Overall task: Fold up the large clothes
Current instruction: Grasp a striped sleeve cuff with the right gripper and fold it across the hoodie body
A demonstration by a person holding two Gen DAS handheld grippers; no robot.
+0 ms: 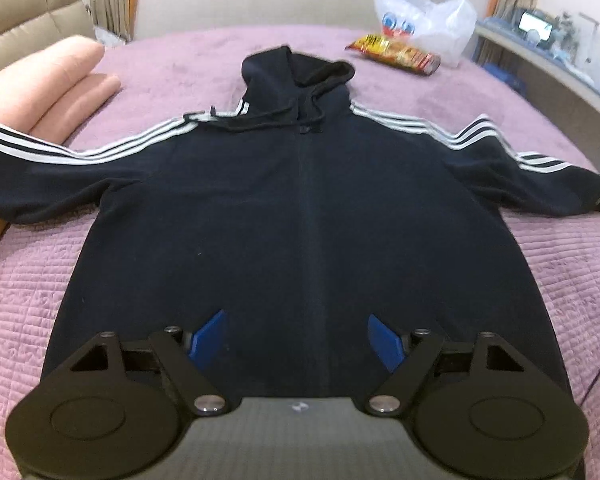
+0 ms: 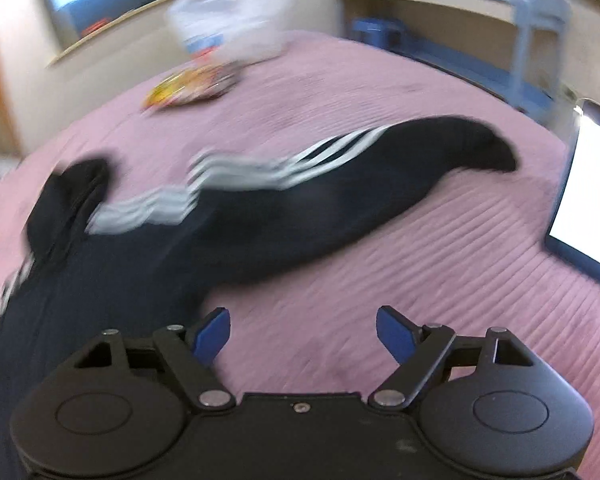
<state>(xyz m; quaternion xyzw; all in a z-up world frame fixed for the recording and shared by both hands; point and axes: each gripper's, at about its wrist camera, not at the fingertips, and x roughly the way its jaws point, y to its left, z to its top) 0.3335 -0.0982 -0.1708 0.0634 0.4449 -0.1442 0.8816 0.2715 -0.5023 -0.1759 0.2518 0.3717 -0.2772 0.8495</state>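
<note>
A dark navy hoodie [image 1: 300,208] with white stripes on its sleeves lies flat on a pink quilted bed [image 1: 28,300], hood away from me, both sleeves spread out. My left gripper [image 1: 296,338] hovers open over the hoodie's lower middle, with nothing between its blue pads [image 1: 210,334]. In the blurred right wrist view the hoodie [image 2: 148,264] lies to the left and its striped sleeve [image 2: 380,176] stretches out to the right. My right gripper [image 2: 302,334] is open above bare quilt [image 2: 380,264], below the sleeve, empty.
A white plastic bag [image 1: 424,16] and a colourful snack packet [image 1: 396,54] lie at the far end of the bed. Pink pillows [image 1: 44,80] sit at the left. A desk [image 1: 548,64] runs along the right wall. A lit screen [image 2: 588,192] rests at the bed's right edge.
</note>
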